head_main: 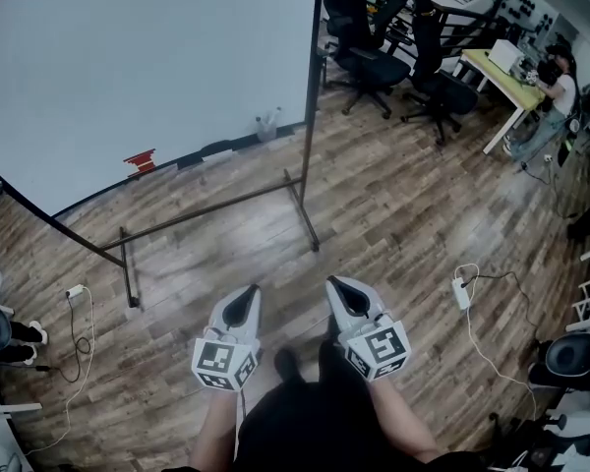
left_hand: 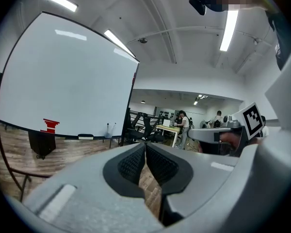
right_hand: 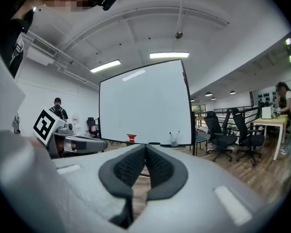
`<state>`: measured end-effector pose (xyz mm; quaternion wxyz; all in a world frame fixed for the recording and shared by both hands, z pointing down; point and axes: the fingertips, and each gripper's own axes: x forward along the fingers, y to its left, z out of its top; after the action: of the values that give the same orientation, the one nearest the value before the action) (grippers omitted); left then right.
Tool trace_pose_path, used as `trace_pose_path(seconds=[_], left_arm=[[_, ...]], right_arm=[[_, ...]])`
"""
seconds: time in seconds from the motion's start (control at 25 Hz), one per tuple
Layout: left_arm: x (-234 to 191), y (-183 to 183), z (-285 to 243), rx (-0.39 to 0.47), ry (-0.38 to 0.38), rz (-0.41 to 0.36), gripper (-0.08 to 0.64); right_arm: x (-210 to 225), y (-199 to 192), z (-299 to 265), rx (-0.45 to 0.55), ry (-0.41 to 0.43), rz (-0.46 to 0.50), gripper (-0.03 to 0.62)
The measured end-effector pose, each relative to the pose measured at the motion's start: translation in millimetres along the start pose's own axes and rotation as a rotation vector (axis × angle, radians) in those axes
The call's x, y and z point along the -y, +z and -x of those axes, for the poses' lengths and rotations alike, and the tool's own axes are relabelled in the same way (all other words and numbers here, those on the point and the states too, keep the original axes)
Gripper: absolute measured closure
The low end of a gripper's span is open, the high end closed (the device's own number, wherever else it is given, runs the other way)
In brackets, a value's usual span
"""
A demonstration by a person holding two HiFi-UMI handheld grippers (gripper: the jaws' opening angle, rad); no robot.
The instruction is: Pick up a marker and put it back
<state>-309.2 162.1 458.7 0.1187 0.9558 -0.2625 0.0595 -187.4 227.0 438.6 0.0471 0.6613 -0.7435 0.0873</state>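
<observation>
A large whiteboard (head_main: 147, 67) on a black stand fills the upper left of the head view. On its bottom ledge stands a clear cup with markers (head_main: 267, 124), beside a black eraser (head_main: 216, 150) and a red item (head_main: 140, 160). My left gripper (head_main: 241, 300) and right gripper (head_main: 340, 290) hang side by side low over the wooden floor, well short of the board. Both are shut with nothing between the pads. The left gripper view shows the marker cup (left_hand: 110, 130) far off, past the left gripper (left_hand: 145, 145). The right gripper (right_hand: 145, 148) faces the cup (right_hand: 173, 140) too.
The whiteboard stand's legs (head_main: 305, 205) reach over the floor ahead of me. Black office chairs (head_main: 369, 57) and a desk (head_main: 506, 72) with a person (head_main: 562, 87) are at the back right. A power adapter with cable (head_main: 461, 293) lies at right, another cable (head_main: 76, 332) at left.
</observation>
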Motion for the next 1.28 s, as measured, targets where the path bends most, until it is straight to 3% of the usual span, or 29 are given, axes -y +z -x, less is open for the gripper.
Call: trace_pose_path(seconds=[0.16,0.36,0.8,1.28], left_arm=[[-1,-4,-19,-0.015,0.014,0.005,0.546],[-9,2,-44,-0.024,0.045,-0.001,0.546],[-22,52,-128,0.074,0.179,0.026,0.546],[12,56,-226,0.057,0.242,0.037,0.546]], right_arm=[[18,-3,-11,0.0,0.015,0.003,0.591],[49,9,-32,0.076,0.036,0.0,0.591],[140,49,-91,0.099,0.129,0.027,0.591],[239,43,-117,0.071,0.2,-0.011,0.591]])
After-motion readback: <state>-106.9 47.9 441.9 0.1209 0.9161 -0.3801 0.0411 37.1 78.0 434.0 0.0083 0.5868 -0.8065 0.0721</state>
